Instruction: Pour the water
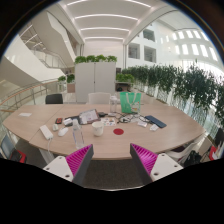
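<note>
The gripper (112, 160) was held up in the air, in front of a big round wooden table (150, 135). Its two fingers were wide apart, and nothing was between them. The pink pads (78, 158) on the fingers faced each other across the open gap.

Beyond the fingers, many small things sat on the table. A clear bottle (78, 134) stood just ahead of the left finger. A white cup (98, 127) stood near it, a little farther on. A red round thing (119, 130) lay close to the cup. A green bag (130, 101) stood at the far side of the table. Papers (47, 131) lay off to the left.

Far behind the table stood white cabinets (97, 77) and a long row of green plants (185, 82).
</note>
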A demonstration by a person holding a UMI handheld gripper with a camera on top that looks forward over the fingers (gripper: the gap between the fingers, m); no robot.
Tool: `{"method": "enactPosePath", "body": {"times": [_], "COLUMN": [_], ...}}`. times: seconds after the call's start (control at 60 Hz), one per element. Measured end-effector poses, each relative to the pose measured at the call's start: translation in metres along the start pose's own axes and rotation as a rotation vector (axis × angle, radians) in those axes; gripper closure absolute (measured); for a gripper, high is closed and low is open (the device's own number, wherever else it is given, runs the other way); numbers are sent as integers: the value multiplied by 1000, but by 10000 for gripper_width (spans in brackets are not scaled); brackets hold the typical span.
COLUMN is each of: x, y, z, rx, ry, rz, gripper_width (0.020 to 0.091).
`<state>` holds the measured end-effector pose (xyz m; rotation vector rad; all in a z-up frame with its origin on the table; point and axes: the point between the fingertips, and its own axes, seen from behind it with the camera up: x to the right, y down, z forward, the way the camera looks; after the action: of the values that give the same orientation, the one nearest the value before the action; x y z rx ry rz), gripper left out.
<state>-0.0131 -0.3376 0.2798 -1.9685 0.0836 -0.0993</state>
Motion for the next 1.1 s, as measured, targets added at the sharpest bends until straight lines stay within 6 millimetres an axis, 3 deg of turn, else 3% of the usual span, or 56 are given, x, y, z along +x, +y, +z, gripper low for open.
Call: {"method": "enactPosePath", "body": {"times": [0.1,0.117,0.183,0.2,0.217,0.283,0.367,0.417,0.433,0.55,0.6,0.667,0.9,0.95,0.967,1.0,1.1], "x": [-1,-25,-41,-33,-43,-53,-88,-97,-116,-172,-202,-223,-234,-240,-241,-241,-243], "y": [-4,8,18,18,23,39,58,71,78,99,96,95,60,57,57,57,57], "z": [12,7,17,29,29,56,86,114,122,181,208,246,352,366,370,379,384], "rx": [47,56,83,87,87,98,108,111,111,116,139,137,201,203,200,181,171], "ry": [-27,-30,-56,-65,-66,-87,-128,-160,-167,-244,-274,-280,-199,-208,-211,-212,-211], "rz": [-38,-41,-50,-49,-50,-41,-16,-5,-5,-15,-5,11,12,4,-4,-23,1], "gripper_width": [274,274,274,275,276,273,274,275,274,270,273,278,277,352,416,618,632]}}
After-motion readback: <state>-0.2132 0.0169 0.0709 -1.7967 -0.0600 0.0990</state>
